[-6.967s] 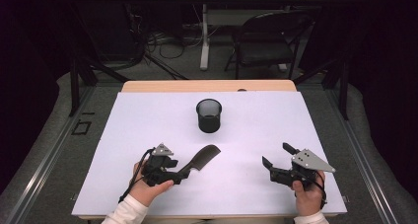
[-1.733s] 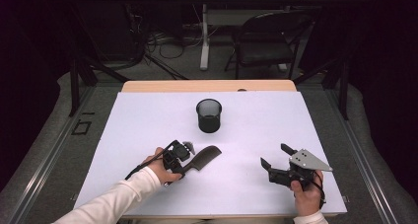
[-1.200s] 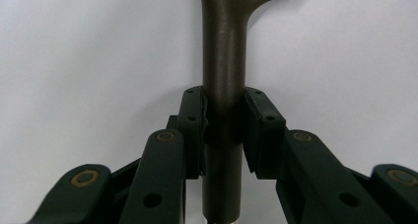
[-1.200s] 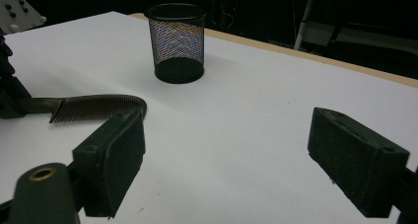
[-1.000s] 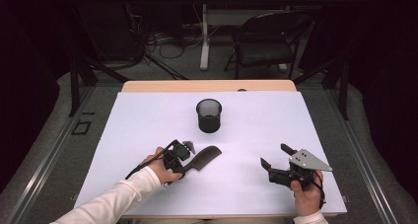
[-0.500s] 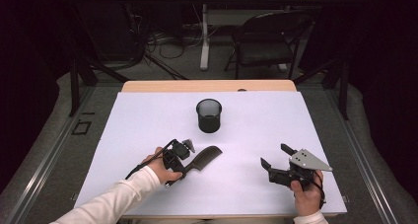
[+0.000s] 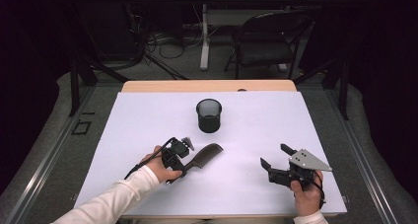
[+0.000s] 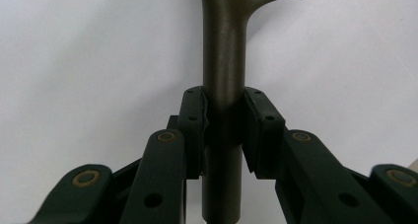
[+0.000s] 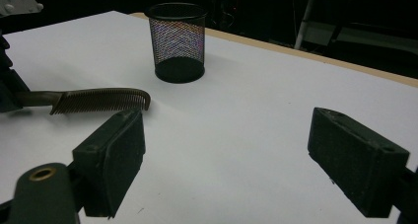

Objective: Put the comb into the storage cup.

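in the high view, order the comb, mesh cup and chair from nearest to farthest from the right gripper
From the right gripper:
1. comb, to its left, handle clamped in the left gripper.
2. mesh cup, farther up the table, left of it.
3. chair, on the floor beyond the table.

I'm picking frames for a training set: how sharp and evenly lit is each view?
High view: the white table is bright and even, the room behind dark; comb and mesh cup crisp. Left gripper view: the comb handle between the pads is sharp, the lower jaw arms soft. Right gripper view: near pads slightly blurred, the cup's mesh shows coloured moiré.
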The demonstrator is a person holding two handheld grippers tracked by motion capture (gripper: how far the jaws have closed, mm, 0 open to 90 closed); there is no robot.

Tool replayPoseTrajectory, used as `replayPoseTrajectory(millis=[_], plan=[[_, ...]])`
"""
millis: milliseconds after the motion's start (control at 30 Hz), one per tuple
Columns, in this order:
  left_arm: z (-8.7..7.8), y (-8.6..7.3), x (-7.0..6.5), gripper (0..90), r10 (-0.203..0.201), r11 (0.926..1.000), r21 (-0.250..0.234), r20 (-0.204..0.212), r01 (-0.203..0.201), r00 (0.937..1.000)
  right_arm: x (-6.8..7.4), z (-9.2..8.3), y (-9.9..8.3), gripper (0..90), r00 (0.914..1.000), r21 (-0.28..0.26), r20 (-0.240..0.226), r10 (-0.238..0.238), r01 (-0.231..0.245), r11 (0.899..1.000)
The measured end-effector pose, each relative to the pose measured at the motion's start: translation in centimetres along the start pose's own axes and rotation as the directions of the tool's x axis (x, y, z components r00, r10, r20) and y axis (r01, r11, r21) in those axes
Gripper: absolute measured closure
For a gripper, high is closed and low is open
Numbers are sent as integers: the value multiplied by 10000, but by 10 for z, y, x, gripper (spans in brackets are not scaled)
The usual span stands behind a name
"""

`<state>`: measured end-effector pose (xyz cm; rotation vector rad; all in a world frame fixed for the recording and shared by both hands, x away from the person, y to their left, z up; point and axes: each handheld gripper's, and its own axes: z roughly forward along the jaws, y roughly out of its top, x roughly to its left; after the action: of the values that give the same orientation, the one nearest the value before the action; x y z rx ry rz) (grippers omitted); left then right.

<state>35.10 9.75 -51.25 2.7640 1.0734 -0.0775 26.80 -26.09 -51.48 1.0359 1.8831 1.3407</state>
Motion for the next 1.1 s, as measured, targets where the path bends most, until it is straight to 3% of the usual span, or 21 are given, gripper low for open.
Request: replayPoseTrajectory(millis=[633,867,1100], plan=[[-19,2,-1,727,141,9936,-1118,-318,-176,9994,0,0,0,144,10000,72,-25,-2,2,10000],[-25,3,-1,727,157,9917,-1273,-342,-200,9993,0,1,0,144,10000,32,-31,-24,24,10000],[-34,3,1,727,163,9850,-1714,-359,-222,9992,0,1,0,144,10000,26,-33,-19,19,10000]])
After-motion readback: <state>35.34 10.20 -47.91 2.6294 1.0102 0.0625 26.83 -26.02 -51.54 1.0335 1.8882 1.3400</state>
